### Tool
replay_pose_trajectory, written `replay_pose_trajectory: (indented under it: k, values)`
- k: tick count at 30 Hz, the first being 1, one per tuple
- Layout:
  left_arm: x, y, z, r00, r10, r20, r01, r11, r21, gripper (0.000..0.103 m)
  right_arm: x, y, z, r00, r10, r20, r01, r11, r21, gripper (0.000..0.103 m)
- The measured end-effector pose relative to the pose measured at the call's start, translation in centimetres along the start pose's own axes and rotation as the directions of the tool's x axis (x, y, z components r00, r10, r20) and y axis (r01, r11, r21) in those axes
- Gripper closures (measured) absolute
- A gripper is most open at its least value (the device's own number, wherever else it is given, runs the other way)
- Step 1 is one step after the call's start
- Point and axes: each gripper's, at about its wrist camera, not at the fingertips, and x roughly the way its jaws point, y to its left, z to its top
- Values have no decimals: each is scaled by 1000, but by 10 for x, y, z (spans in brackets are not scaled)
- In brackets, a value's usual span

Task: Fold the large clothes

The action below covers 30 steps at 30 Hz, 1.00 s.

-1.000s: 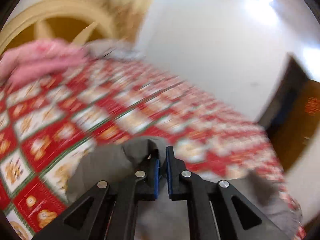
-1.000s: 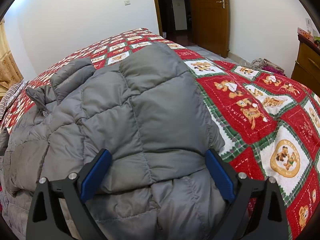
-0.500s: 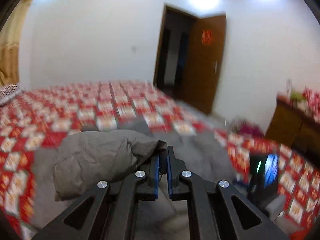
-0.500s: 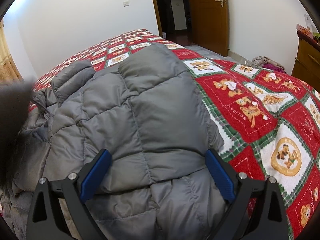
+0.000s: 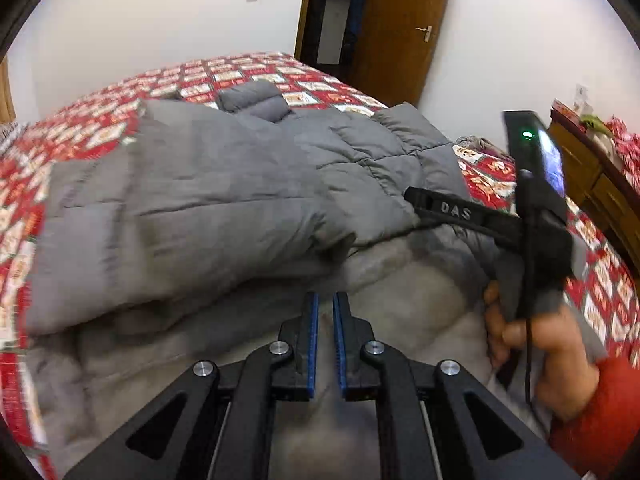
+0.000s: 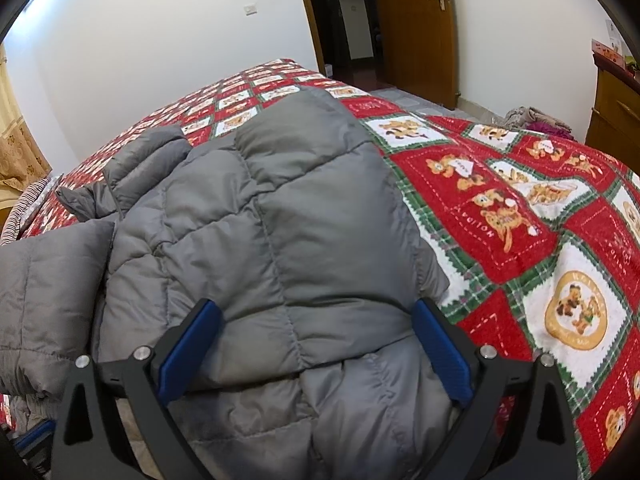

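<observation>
Left wrist view: one grey puffer jacket [image 5: 224, 200] lies spread over the bed [image 5: 96, 128], which wears a red, white and green patchwork quilt with bear pictures. One padded flap of the jacket is folded across the middle, its edge ending just ahead of the left tongs [image 5: 325, 312]. Those tongs are pressed together, blue pads nearly touching, and there's no fabric between them, just the paler lining of the jacket underneath. Over on the right edge, one hand [image 5: 532, 332] in a red sleeve grips the handle of the right tongs [image 5: 424, 196], whose one visible black finger lies on the jacket. One wooden door [image 5: 400, 28] with a red paper cutout stands behind, and one wooden dresser [image 5: 592, 176] sits at far right.

Right wrist view: same jacket [image 6: 280, 240], one only, filling the left and centre of the bed [image 6: 520, 208], quilt bare to the right. The right tongs [image 6: 316, 344] are spread wide, two blue pads straddling a quilted panel at the near hem without squeezing it. The door [image 6: 416, 28] and the dresser [image 6: 612, 104] show again, plus one small heap of clothes [image 6: 532, 118] on the floor by the dresser.
</observation>
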Motion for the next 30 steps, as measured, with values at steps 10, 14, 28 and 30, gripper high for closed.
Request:
replay_pose_trajectory:
  k: [10,14,28,30]
  values:
    - [-28,122,3,864,497,80,-437,819,-371,12,-81,24,-4,979,120,166,-106,990,-94,3]
    - [-7,151,-5,834,551,18,-487,752,-444,12,-121,81,-12,947,259,190,-199,938,-284,0]
    - [17,162,-22,852,518,-75,-488,734,-473,11,-35,194,-43,987,163,6,-137,844,-519,29]
    - [18,162,-23,850,521,-77,-492,734,-468,11,-31,183,-36,991,129,28,-97,856,-507,45]
